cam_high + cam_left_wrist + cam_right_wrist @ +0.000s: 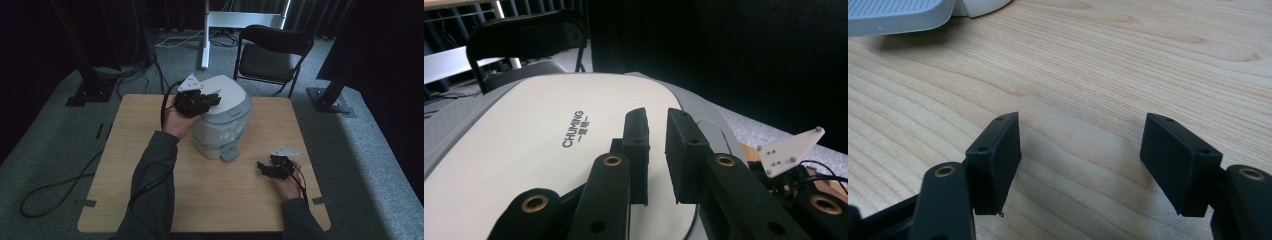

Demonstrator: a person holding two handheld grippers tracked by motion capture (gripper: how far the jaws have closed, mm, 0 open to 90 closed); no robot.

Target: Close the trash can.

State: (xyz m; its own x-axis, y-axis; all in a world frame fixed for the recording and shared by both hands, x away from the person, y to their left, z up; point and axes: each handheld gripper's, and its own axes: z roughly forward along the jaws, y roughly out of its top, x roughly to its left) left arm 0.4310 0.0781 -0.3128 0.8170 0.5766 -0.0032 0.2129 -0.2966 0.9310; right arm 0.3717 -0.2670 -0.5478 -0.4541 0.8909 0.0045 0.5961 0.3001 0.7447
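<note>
Left gripper (212, 98), held over the lid (549, 150) of the white rice cooker (222, 120); in the left gripper view its jaws stand nearly closed, a narrow gap between the pads and nothing caught in it, so it grasps nothing. The pads hang just above or on the lid surface; contact cannot be told. The printed brand mark (575, 130) lies at about ten o'clock from the fingertips, and the lid's long axis runs from seven toward one o'clock in that view. In the high view the cooker sits slightly back of the middle of the wooden table (150, 200), its front latch (230, 154) facing six o'clock. Right gripper (265, 169), well apart at about four o'clock from the cooker, low over bare wood, jaws spread and empty; the cooker's base corner (898, 15) lies at eleven o'clock in its own view. Judged from this, the left hand is far nearer and any move on the lid falls to it.
</note>
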